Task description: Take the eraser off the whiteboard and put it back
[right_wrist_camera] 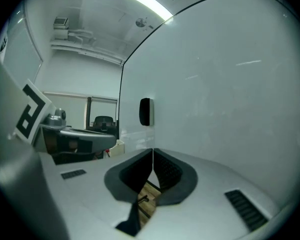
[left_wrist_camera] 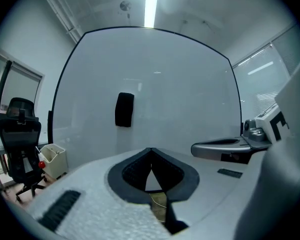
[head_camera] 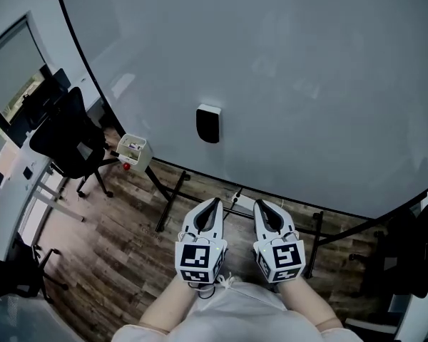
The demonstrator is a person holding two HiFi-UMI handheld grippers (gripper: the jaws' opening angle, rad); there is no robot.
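1. Pale garment [head_camera: 235, 312] and two bare forearms [head_camera: 165, 311] at the bottom edge of the head view, closest to the lens.
2. Left gripper [head_camera: 215, 201]: marker cube toward the body, nose pointed at the whiteboard [head_camera: 307, 84]. Jaws fully closed, dark ribbed pads meeting tip to tip, nothing held between them.
3. Right gripper [head_camera: 260, 202]: just beside the left one and roughly parallel to it, at about the same height. Jaws likewise pressed together, pads in contact, empty.
4. Whiteboard: large, blank, dark-framed, filling most of all three views, ahead of both grippers and apart from them.
5. Eraser [head_camera: 208, 124]: dark upright block with a pale side, stuck on the board face, left of centre. Ahead of and above the left gripper's tip in the head view, touched by neither gripper.
6. Black stand legs [head_camera: 167, 201] below the board's lower edge, on a wood-plank floor [head_camera: 121, 248].
7. Pale box [head_camera: 133, 148] with a small red item at its side, near the board's lower left corner.
8. Black office chair [head_camera: 68, 137] farther left, well apart from both grippers.
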